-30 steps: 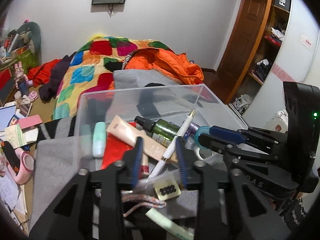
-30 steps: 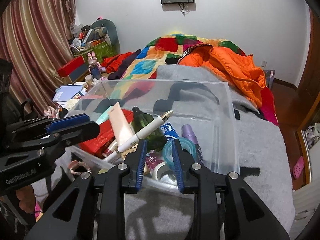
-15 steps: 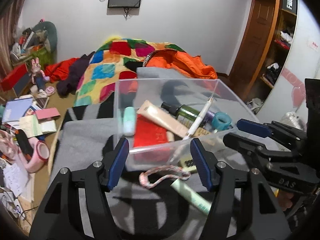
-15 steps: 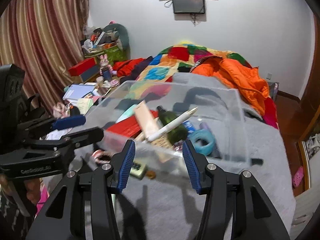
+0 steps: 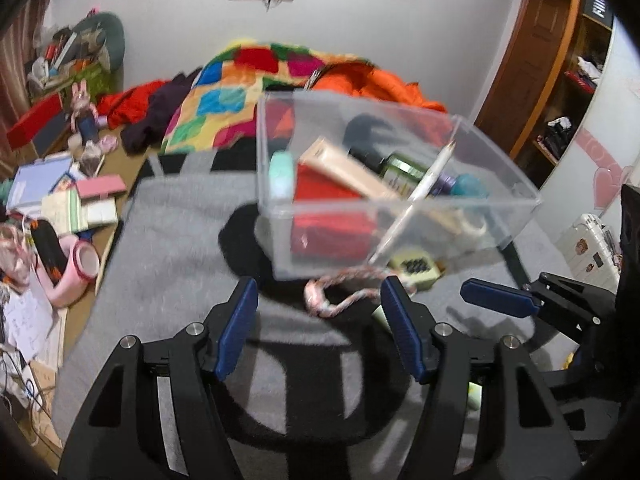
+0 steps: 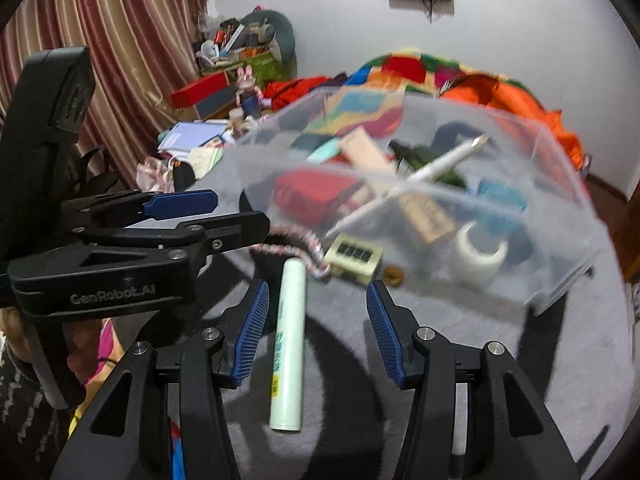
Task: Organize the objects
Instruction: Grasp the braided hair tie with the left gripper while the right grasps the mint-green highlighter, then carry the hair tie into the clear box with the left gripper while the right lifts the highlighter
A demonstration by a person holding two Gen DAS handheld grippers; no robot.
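Blanket, grey, carries everything: your clear bin of toiletries sits toward its far edge. Near the bin's front wall lies the pale green tube, long axis running straight away from you. Right gripper is nearer, jaws apart and empty, astride it; left gripper is also empty and parted. A second ago both sat narrower, up at the bin.

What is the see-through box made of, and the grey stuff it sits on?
The box looks like clear hard plastic: things inside show through its shiny walls. The grey cover looks like soft, fuzzy fabric, maybe fleece; its surface is matte and napped.
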